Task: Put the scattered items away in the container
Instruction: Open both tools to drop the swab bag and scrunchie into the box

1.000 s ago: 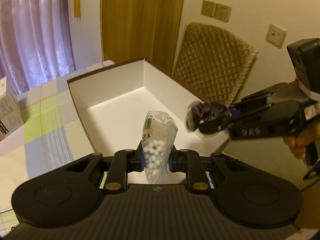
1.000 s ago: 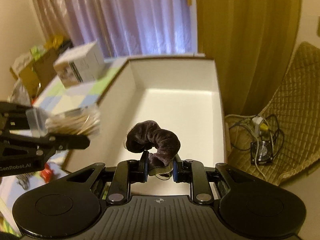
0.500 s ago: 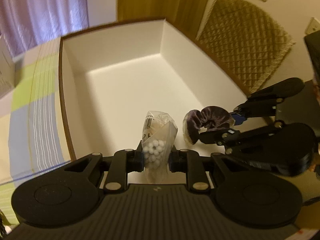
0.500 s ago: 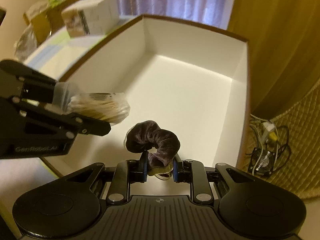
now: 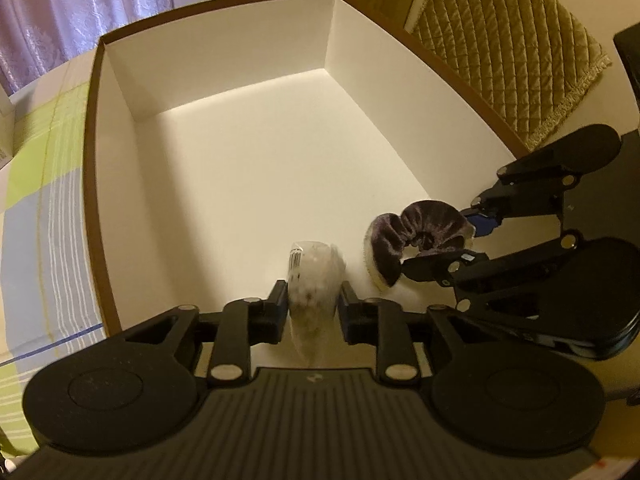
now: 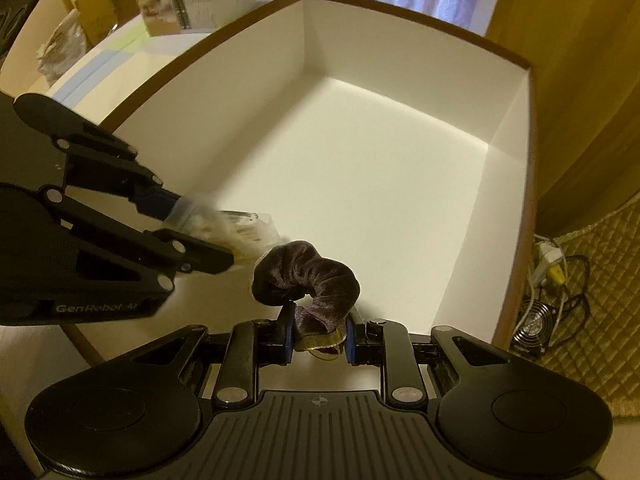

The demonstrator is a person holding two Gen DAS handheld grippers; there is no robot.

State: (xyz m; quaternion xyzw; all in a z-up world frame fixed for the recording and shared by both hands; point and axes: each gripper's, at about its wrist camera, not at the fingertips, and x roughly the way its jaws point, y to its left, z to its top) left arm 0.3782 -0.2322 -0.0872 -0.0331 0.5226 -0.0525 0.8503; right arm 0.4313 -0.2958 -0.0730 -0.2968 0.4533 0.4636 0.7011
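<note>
Left gripper (image 5: 313, 307): jaws pinching a small clear bag (image 5: 314, 280), upright between the blue pads, held above the near part of the box floor. Bag blurred in the left wrist view; pale, with a barcode strip near its top and a mottled whitish filling, the separate pieces too smeared to make out. Lower end of the bag cut off behind the gripper body.

Right gripper (image 6: 318, 334): jaws pinching a dark velvet scrunchie (image 6: 308, 280), gathered and ruffled, purplish brown, curled into an arch above the fingertips. Tucked under it between the pads, something olive-tan, too crowded to identify. In the left wrist view, same scrunchie (image 5: 416, 236) hanging at the tip of the right gripper (image 5: 474, 240), with a pale patch behind its lower edge, hard to read.

Bag and scrunchie just beside each other, possibly touching in the right wrist view, both over the near end of the box.

Box (image 5: 224, 52): large, open-topped, white inside, brown rim, floor bare and brightly lit. Near wall hidden behind both grippers.

Beyond: checked tablecloth (image 5: 36, 168), cartons (image 6: 192, 0), lilac curtain (image 5: 80, 4), quilted chair back (image 5: 504, 36), cables and a small fan (image 6: 536, 320) on the floor.
</note>
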